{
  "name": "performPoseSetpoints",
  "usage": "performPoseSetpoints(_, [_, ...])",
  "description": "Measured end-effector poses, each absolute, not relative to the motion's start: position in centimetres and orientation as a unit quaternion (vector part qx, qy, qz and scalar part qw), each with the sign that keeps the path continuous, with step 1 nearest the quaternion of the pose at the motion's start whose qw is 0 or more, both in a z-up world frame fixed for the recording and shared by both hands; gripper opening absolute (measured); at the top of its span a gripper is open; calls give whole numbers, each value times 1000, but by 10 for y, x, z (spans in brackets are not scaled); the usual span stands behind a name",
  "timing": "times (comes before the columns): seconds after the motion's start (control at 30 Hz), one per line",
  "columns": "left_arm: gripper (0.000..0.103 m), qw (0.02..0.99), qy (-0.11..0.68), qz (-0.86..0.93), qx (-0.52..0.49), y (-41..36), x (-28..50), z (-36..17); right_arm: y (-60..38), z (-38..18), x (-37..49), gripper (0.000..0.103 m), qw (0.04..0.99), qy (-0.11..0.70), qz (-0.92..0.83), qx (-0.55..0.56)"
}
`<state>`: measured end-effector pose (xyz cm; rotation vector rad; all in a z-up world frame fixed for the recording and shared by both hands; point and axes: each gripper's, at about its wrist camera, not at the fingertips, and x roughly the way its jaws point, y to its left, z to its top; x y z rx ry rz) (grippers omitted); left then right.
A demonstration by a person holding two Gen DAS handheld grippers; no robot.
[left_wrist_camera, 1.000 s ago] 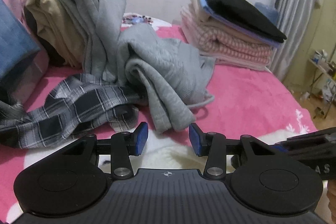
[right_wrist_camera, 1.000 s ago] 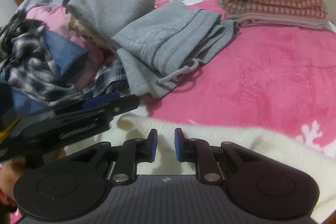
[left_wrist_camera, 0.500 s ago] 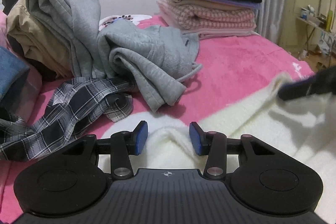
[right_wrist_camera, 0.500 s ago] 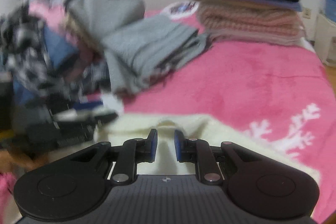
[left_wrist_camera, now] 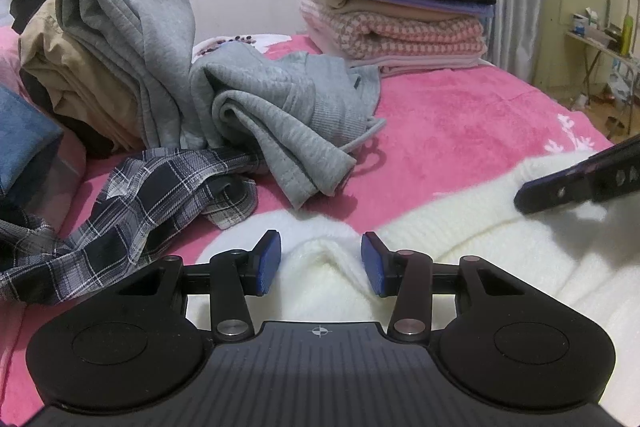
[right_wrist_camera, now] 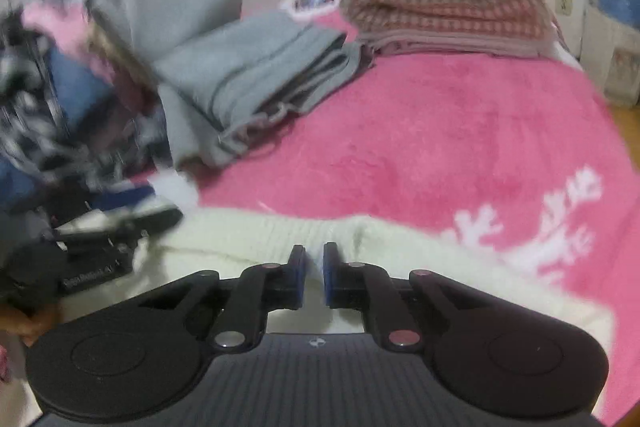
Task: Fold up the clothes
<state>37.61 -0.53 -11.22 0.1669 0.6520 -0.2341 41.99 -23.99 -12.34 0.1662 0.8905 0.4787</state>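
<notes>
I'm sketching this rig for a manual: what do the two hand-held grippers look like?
Both look alike. The left hand-held gripper and the right hand-held gripper have matte black bodies with a ribbed top plate bearing a small crosshair mark, two round black discs at the sides, black linkage arms with silver and reddish pivot pins, and blue pads on the fingers. White lettering shows on one side, unreadable.

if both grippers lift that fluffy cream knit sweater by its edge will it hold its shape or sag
Probably sag: the fluffy cream knit sweater already bunches into a soft ridge between the left gripper pads. It looks thick, so likely bulky yet light. The fuzzy knit should grip rather than slip.
</notes>
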Motion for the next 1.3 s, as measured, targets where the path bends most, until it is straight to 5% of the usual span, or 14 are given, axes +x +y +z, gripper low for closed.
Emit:
performPoseSetpoints(0.87, [45,951,286,-111,30,28,346,-92,-253,-72,389,6,915,333,213,83])
performPoseSetpoints(1.17, [49,930,330,-115,111,-6,372,-110,-224,-119,412,3,896,400,195,14])
performPoseSetpoints(1.3, [50,938,312,-115,99,-1,366,-98,-236,-111,410,4,896,395,189,70])
